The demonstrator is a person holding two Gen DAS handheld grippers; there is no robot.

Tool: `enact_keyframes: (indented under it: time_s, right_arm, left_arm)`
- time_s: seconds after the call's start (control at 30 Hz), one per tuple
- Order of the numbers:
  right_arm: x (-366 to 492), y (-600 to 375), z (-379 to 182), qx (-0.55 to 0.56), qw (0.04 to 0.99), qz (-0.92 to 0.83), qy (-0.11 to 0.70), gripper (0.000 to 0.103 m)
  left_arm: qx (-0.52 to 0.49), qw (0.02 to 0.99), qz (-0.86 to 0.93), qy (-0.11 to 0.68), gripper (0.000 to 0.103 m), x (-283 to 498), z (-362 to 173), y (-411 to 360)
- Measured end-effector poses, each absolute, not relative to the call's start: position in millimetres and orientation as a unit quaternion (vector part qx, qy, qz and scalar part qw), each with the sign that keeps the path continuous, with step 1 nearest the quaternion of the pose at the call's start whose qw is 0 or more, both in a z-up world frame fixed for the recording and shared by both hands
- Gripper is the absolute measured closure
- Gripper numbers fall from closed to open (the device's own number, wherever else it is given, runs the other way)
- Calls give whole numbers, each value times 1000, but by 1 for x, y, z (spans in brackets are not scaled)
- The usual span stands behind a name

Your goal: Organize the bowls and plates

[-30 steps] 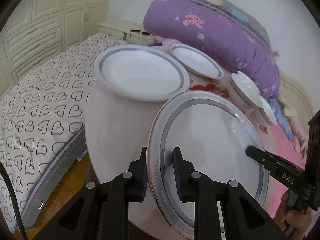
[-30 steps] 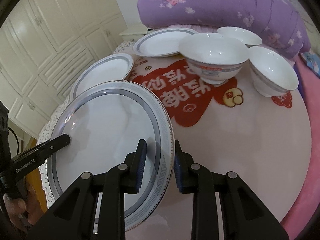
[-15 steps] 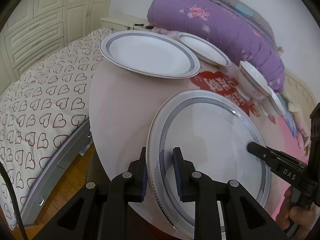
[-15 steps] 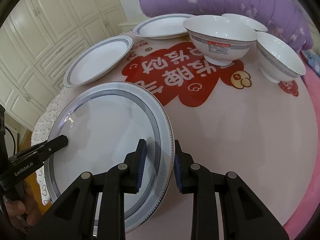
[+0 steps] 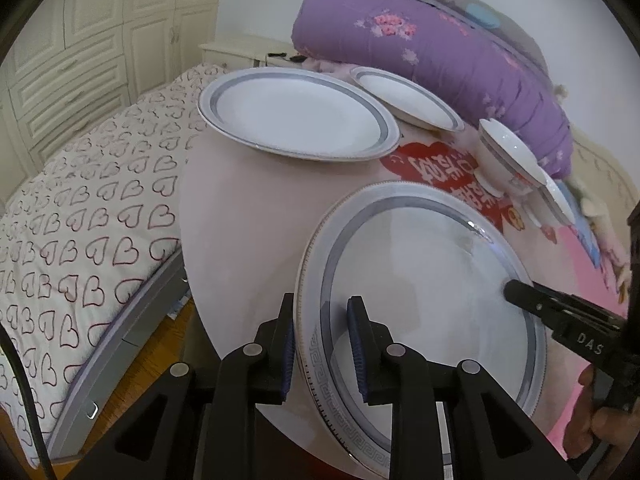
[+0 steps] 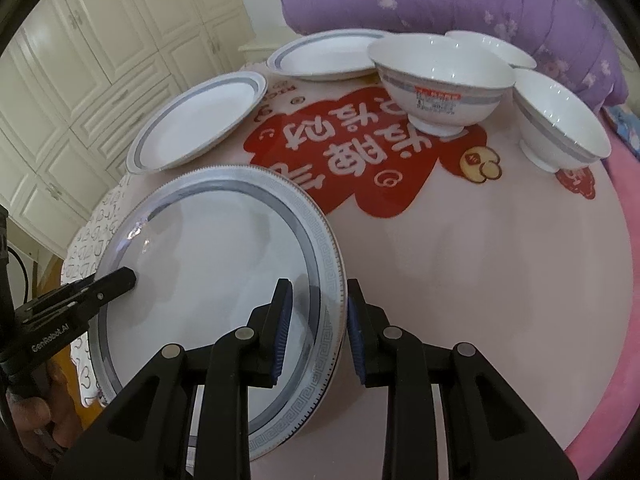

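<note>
A large white plate with a grey patterned rim (image 5: 420, 292) is held over the near part of the round pink table (image 5: 240, 216). My left gripper (image 5: 321, 344) is shut on its left rim. My right gripper (image 6: 315, 328) is shut on its right rim (image 6: 328, 320). The plate (image 6: 208, 280) tilts a little. A second grey-banded plate (image 5: 296, 116) (image 6: 196, 132) lies further back, a third one (image 5: 406, 98) (image 6: 328, 54) beyond it. Two white bowls (image 6: 440, 80) (image 6: 560, 124) stand at the right, and a small dish (image 6: 494, 48) behind them.
A purple floral quilt (image 5: 432, 56) lies rolled behind the table. A bed with a heart-print sheet (image 5: 80, 216) is to the left, with white cabinets (image 6: 80, 72) beyond. The tablecloth has a red printed patch (image 6: 360, 160) in its middle.
Both grippers keep their hold on the large plate. The views have shifted: the plate has come lower and nearer the table, and the far dishes now sit higher in view.
</note>
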State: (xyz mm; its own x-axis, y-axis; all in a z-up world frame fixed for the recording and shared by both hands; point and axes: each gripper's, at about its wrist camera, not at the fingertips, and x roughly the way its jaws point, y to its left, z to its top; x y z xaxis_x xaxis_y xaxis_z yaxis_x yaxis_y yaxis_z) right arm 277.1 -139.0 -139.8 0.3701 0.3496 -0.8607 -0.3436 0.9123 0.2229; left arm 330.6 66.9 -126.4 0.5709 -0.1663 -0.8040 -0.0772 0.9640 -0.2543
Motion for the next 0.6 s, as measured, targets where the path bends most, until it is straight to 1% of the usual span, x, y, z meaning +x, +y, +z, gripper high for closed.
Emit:
enact_keyframes:
  time_s: [0.03,0.07,0.1,0.13,0.17,0.2,0.23,0.33,0.47,0.6]
  right_arm:
    - [277,-140,-138,4,829,209,518,73]
    - [277,-141,-136,6,831,207,516,70]
    - [278,-142,-135,7,833,206,514,60]
    - [279,-144,-133,11,836,203,510,43]
    - [280,-146,-131,18,839,202,505,31]
    - [281,-149,-129,22,841,201,501,12]
    - [282,-151,-127,28,844,201,497,3]
    - [287,-155,-120,38,848,198,490,0]
    - [296,-153,-111,42,851,200,484,0]
    - [305,-144,-97,41,853,216,474,0]
  left_arm:
    - [-129,878,-22,460,77,331,-124,67]
    - [-129,880,-21,457,67,330,-122,67]
    - [-128,882,-19,453,58,329,-119,67]
    - [-127,885,-14,447,36,328,-116,67]
    - [-124,891,-7,436,14,325,-111,67]
    - [-122,896,-1,426,6,324,-107,67]
    - [-119,902,3,416,1,321,-102,67]
    - [-107,909,7,402,1,318,-90,65]
    - [-87,913,29,397,1,319,-82,66]
    - [-89,918,45,384,1,323,-74,76]
